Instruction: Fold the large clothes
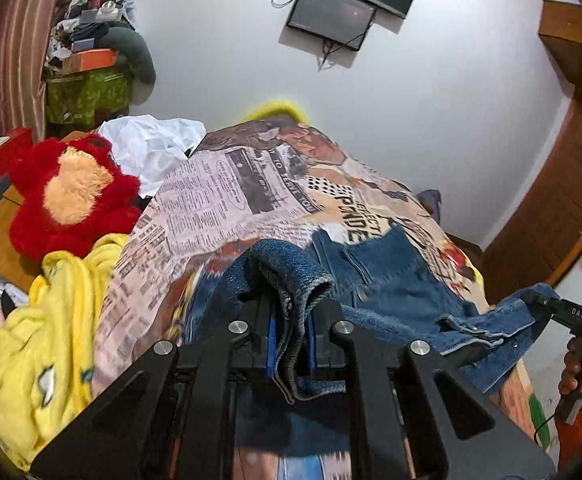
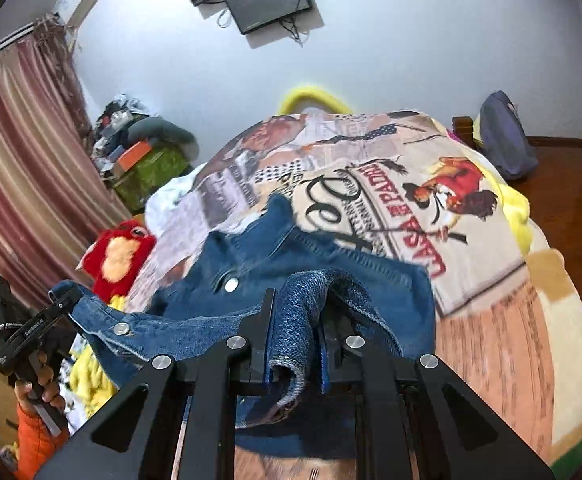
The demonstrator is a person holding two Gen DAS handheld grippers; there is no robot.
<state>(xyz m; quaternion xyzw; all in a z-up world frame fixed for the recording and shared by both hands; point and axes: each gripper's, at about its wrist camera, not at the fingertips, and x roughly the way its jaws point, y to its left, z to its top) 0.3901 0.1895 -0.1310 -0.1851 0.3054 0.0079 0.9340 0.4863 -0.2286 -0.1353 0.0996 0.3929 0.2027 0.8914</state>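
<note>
A blue denim jacket [image 1: 387, 284] is held up over a bed covered by a printed blanket [image 1: 227, 196]. My left gripper [image 1: 291, 328] is shut on a bunched edge of the jacket. My right gripper [image 2: 297, 340] is shut on another bunched edge of the same jacket [image 2: 287, 264], whose body hangs between the two grippers and partly rests on the blanket [image 2: 471, 240]. The right gripper also shows at the right edge of the left wrist view [image 1: 539, 300], and the left gripper at the left edge of the right wrist view [image 2: 57, 292], each clamping denim.
A red plush toy [image 1: 75, 192], a yellow blanket [image 1: 47, 328] and white cloth [image 1: 151, 148] lie at the bed's left side. A cluttered green-covered stand [image 1: 87, 92] and striped curtain [image 2: 19, 184] are further left. Screens [image 1: 343, 4] hang on the wall. A backpack [image 2: 505, 136] sits at the far right.
</note>
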